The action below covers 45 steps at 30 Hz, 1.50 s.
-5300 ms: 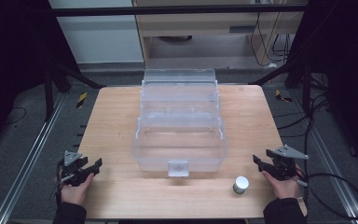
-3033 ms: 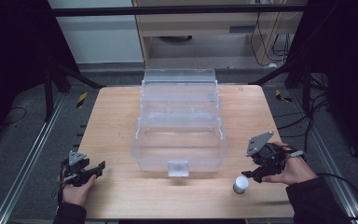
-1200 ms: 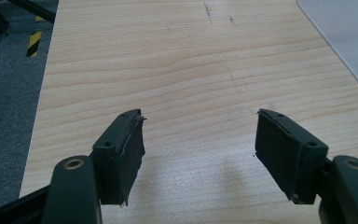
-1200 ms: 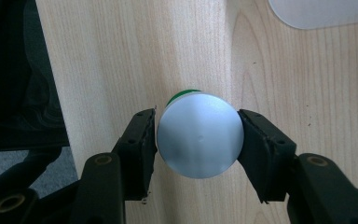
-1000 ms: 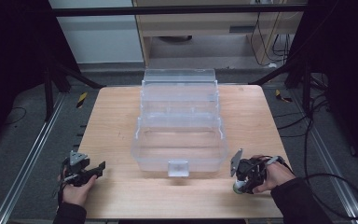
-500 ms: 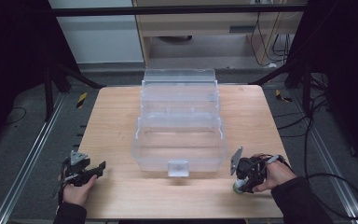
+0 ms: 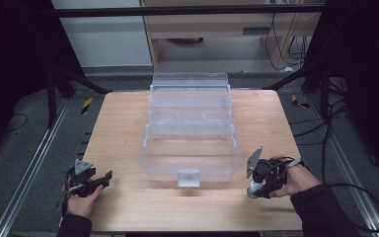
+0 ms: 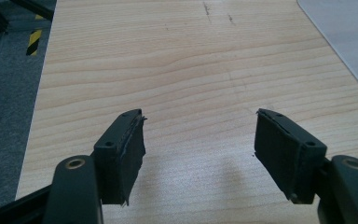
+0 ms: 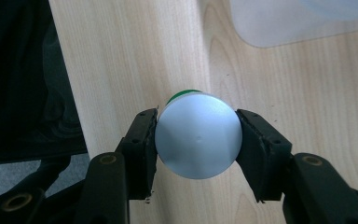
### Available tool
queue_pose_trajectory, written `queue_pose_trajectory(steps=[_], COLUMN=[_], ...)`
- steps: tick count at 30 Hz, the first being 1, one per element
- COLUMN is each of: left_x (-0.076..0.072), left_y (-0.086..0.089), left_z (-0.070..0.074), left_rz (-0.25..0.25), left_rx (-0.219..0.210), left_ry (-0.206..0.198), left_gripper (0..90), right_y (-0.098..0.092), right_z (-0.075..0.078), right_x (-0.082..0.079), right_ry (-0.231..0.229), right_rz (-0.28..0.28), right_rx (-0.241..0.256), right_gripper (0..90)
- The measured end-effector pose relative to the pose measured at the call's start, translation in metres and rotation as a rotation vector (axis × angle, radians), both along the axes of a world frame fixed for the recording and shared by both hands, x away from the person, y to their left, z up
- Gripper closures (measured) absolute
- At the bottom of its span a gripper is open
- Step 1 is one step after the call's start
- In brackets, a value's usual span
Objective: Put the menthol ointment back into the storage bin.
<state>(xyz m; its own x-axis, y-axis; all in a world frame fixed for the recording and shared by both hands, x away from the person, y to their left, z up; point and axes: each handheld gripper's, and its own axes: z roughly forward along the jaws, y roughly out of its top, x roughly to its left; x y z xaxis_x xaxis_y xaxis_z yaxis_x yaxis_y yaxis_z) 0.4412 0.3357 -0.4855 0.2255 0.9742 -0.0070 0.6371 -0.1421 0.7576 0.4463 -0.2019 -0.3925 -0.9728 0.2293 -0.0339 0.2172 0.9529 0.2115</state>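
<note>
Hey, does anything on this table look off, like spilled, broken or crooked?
Nothing stands out. The clear plastic box sits square and open on the wooden table, and the right gripper has its jaws closed on a small can. The left gripper is open over bare wood.

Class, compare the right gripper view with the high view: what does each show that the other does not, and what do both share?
Right gripper view alone: the can's silver top seen end on, with both jaws pressed against its sides.

High view alone: the clear plastic box, the left gripper and the whole wooden table.

Both: the right gripper shut on the can, which has a green body.
</note>
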Motion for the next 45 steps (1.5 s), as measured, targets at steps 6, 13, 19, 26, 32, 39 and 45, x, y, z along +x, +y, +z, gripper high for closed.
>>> queue_pose_trajectory(steps=[6,13,19,26,32,39,45], left_x=[-0.001,-0.001,0.000,0.000,0.000,0.000,0.000], left_y=[0.000,-0.001,-0.001,-0.001,-0.001,-0.002,-0.002], left_z=[0.000,0.000,-0.001,-0.001,0.000,0.000,0.000], left_rz=[-0.004,-0.005,-0.010,-0.010,-0.008,-0.011,-0.012], left_rx=[-0.001,-0.002,-0.002,-0.001,-0.002,-0.002,-0.003], left_ry=[-0.002,-0.003,0.004,0.002,-0.001,0.002,0.003], left_gripper=[32.4,32.5,32.6,32.7,33.1,33.1,33.1], right_y=[0.002,0.004,0.005,0.008,0.010,0.014,0.017], right_z=[0.012,0.025,0.036,0.047,0.059,0.070,0.078], right_x=[0.001,0.001,0.002,0.002,0.002,0.005,0.010], right_ry=[-0.013,-0.021,-0.024,-0.031,-0.035,-0.049,-0.047], right_rz=[-0.008,-0.015,-0.014,-0.016,-0.021,-0.012,-0.004], right_rx=[0.015,0.018,0.034,0.038,0.047,0.050,0.053], right_gripper=[50.4,50.4,50.4,50.4,50.5,50.5,50.5])
